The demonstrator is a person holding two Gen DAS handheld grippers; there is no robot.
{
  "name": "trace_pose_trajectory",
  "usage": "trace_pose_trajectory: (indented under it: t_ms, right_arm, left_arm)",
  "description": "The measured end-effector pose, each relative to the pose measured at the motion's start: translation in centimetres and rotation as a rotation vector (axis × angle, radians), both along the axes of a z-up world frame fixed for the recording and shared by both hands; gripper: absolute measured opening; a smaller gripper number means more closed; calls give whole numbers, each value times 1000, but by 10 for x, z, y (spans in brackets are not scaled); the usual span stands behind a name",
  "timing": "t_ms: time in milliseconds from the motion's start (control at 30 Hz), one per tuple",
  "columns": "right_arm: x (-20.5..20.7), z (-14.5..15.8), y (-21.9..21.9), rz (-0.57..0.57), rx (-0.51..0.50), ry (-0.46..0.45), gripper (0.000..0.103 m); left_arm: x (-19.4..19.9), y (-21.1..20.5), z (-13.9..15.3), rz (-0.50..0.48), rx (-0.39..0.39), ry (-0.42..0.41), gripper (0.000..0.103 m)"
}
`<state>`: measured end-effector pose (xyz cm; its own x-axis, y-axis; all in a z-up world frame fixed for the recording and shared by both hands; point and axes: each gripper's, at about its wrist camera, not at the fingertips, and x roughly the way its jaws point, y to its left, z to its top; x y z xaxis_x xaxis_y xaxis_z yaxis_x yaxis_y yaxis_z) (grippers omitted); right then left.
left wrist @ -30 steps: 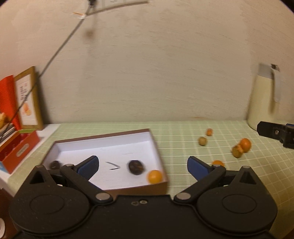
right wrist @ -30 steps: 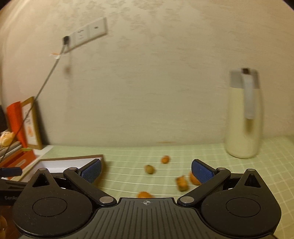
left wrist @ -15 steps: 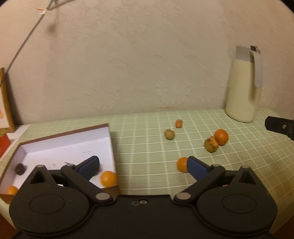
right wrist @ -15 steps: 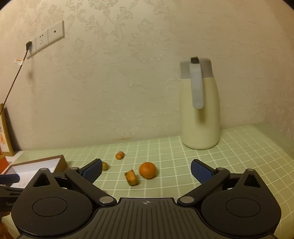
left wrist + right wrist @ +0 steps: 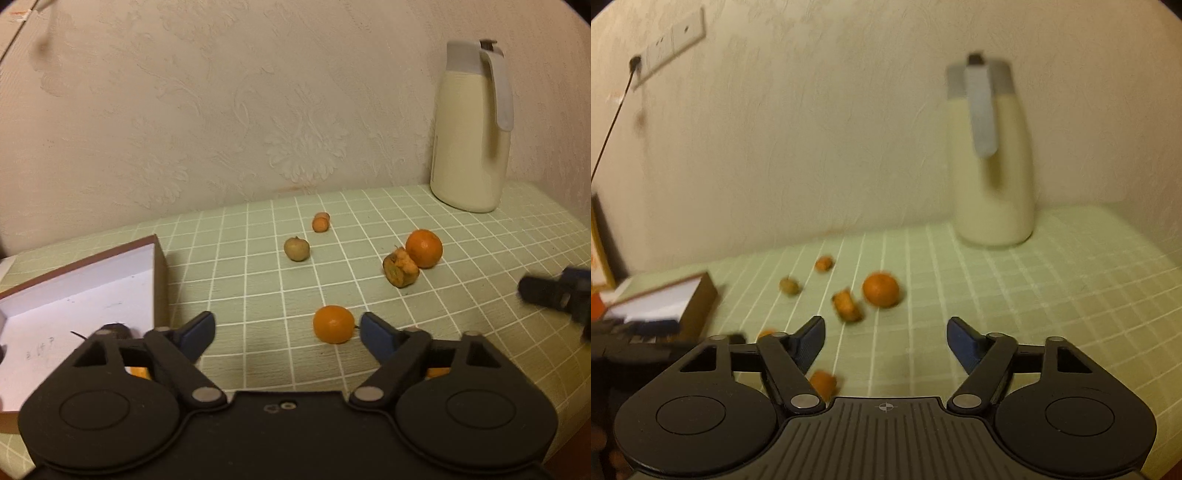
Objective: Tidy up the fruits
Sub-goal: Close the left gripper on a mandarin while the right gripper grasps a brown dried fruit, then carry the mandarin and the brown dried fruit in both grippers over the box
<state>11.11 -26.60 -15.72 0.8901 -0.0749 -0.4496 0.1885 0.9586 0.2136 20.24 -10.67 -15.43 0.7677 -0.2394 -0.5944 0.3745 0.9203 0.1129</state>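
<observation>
Fruit sorting partly done: a few pieces lie in the shallow box, while most are scattered on the green checked tablecloth.

In the box at left, a dark fruit shows behind the left gripper. On the cloth lie a small orange just beside the left gripper's right pad, a bigger orange touching a browned, misshapen fruit, a greenish fruit and a tiny orange one farther back. Both grippers have just been closing, with nothing gripped; the right gripper stands open over bare cloth. A cream jug stands far right.
</observation>
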Motion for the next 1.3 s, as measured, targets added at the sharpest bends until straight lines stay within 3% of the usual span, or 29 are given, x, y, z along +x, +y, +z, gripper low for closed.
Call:
trace_pose_trajectory:
  t_ms: [67, 267, 467, 567, 633, 700, 767, 967, 1300]
  right_arm:
    - [4, -7, 7, 27, -14, 29, 55]
    - [10, -18, 15, 53, -4, 63, 55]
    - [17, -24, 18, 69, 6, 81, 51]
    - [18, -26, 19, 76, 7, 88, 51]
    - [19, -27, 19, 77, 9, 90, 51]
    - [21, -29, 20, 81, 15, 98, 51]
    - [25, -31, 21, 84, 19, 103, 51]
    - [32, -36, 26, 108, 31, 116, 41]
    - [41, -38, 29, 119, 47, 132, 41]
  left_arm:
    - [4, -2, -3, -7, -5, 6, 74]
    - [13, -11, -11, -36, -8, 10, 73]
    - [21, -22, -20, -62, -18, 32, 60]
    - [24, -28, -25, -68, -17, 45, 58]
    - [26, -31, -29, -72, -13, 50, 53]
    - [28, -32, -33, -72, -9, 63, 38]
    - [29, -33, -36, -71, -4, 73, 30]
    - [28, -32, -39, -79, 1, 70, 28]
    - [18, -19, -41, -47, -5, 66, 27]
